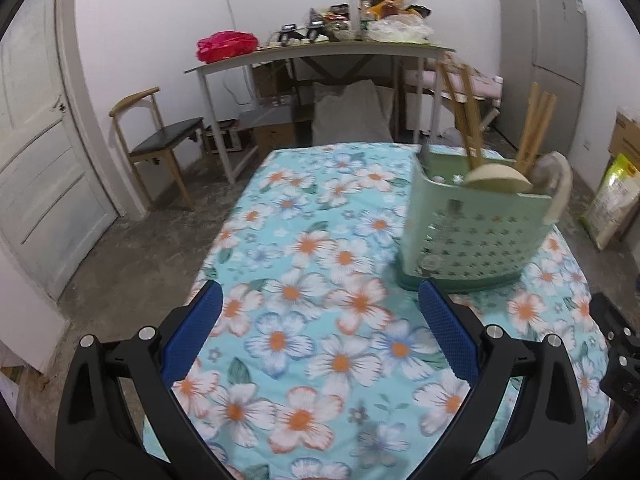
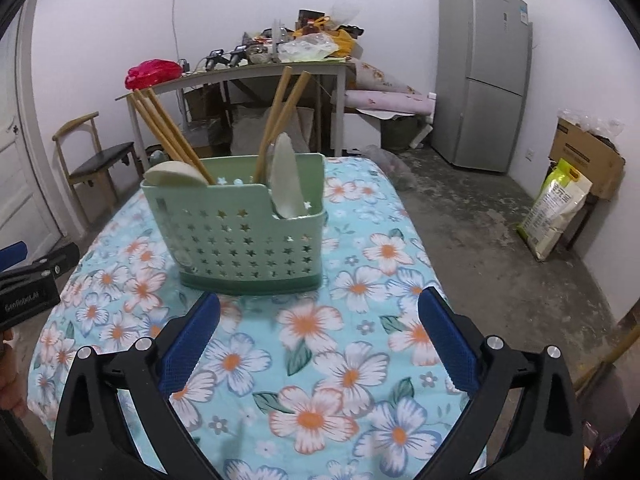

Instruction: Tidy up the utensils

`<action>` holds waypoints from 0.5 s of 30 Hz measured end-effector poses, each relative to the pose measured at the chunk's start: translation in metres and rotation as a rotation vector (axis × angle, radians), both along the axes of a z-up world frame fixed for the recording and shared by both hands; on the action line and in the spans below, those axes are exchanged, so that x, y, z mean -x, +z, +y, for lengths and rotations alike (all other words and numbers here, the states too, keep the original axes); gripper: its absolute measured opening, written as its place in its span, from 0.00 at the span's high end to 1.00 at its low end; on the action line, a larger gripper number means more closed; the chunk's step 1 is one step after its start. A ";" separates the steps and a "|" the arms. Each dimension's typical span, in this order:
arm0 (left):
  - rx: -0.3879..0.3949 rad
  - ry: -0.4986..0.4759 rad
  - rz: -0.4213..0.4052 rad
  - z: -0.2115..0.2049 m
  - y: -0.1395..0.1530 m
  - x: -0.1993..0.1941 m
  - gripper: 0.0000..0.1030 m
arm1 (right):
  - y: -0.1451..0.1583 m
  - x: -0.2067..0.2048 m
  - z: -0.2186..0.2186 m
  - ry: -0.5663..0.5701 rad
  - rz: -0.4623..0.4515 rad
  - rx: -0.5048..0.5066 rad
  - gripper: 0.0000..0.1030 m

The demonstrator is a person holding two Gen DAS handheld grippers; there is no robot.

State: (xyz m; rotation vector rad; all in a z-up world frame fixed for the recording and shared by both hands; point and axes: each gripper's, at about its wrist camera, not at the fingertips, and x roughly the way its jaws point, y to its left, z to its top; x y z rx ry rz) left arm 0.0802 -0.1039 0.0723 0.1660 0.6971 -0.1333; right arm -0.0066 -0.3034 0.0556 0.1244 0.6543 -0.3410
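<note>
We saw the green utensil caddy [image 2: 244,236] standing upright just ahead of our empty, wide-open right gripper [image 2: 318,324], chopsticks [image 2: 172,136] rising from it, while our equally wide, empty left gripper [image 1: 320,320] sat farther off.

Right wrist view: white lettering on the black body of the left gripper [image 2: 30,280] at the frame's left edge, reads roughly "GenRoboLAI"; last letters uncertain. Fridge [image 2: 482,76]: small sticker near the top of the upper door, print too small to read. Yellow-green sack [image 2: 554,210] on the floor: printed panel, characters illegible. Cardboard box [image 2: 586,156]: dark band, no legible text. Left wrist view: nothing legible.
</note>
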 end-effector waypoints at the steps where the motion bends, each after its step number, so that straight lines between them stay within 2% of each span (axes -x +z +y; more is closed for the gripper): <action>1: -0.006 -0.014 0.005 -0.005 -0.001 0.001 0.08 | 0.000 0.001 -0.001 -0.005 0.004 0.000 0.06; 6: -0.023 -0.047 0.003 -0.018 -0.004 0.008 0.08 | -0.001 0.007 -0.007 -0.032 0.017 -0.001 0.06; 15: -0.028 -0.022 -0.015 -0.021 -0.005 0.010 0.08 | -0.001 0.007 -0.011 -0.059 0.029 -0.001 0.06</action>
